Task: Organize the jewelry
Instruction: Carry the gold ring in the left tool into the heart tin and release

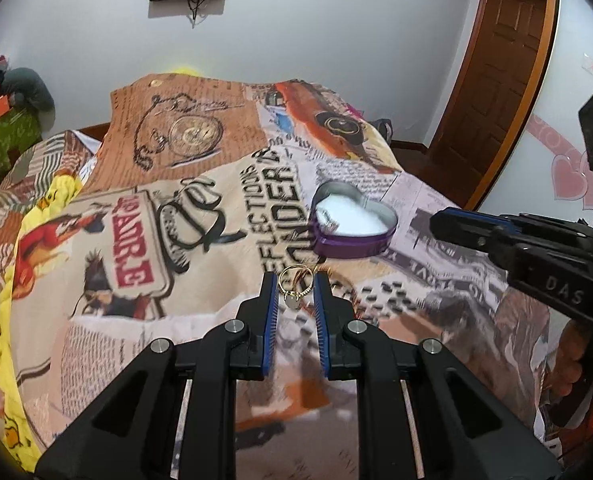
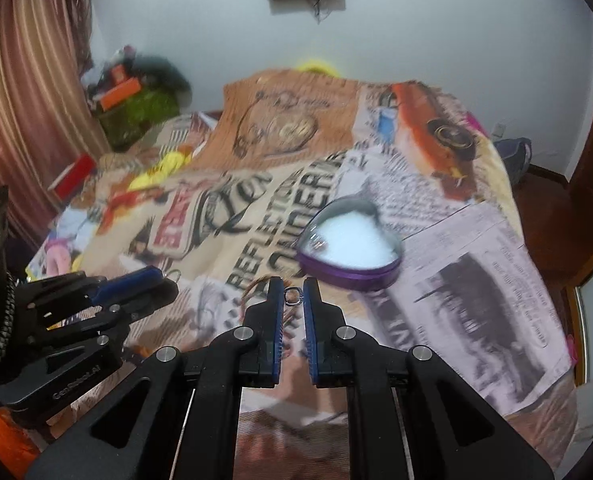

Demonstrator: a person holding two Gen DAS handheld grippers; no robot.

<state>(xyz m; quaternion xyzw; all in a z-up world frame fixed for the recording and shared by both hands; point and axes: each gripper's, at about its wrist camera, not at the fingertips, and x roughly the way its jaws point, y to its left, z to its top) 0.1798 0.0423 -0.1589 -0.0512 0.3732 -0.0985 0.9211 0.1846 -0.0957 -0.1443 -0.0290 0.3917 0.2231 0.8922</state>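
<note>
My left gripper (image 1: 295, 285) is shut on a gold ring with a pale stone (image 1: 293, 286), held above the printed bedspread. A purple heart-shaped tin (image 1: 352, 222) with white lining lies open on the bed just beyond and to the right. My right gripper (image 2: 293, 293) is shut on a small silver ring (image 2: 292, 295), with the tin (image 2: 350, 246) ahead to its right. A brown cord loop (image 2: 252, 290) lies on the bed by its left finger. The right gripper shows in the left wrist view (image 1: 496, 236), and the left gripper in the right wrist view (image 2: 136, 284).
The bedspread (image 1: 200, 208) covers the whole bed. A yellow cloth (image 1: 12, 300) lies along its left side. A green box with clutter (image 2: 136, 116) stands at the far left by a curtain (image 2: 28, 92). A wooden door (image 1: 496, 68) is at right.
</note>
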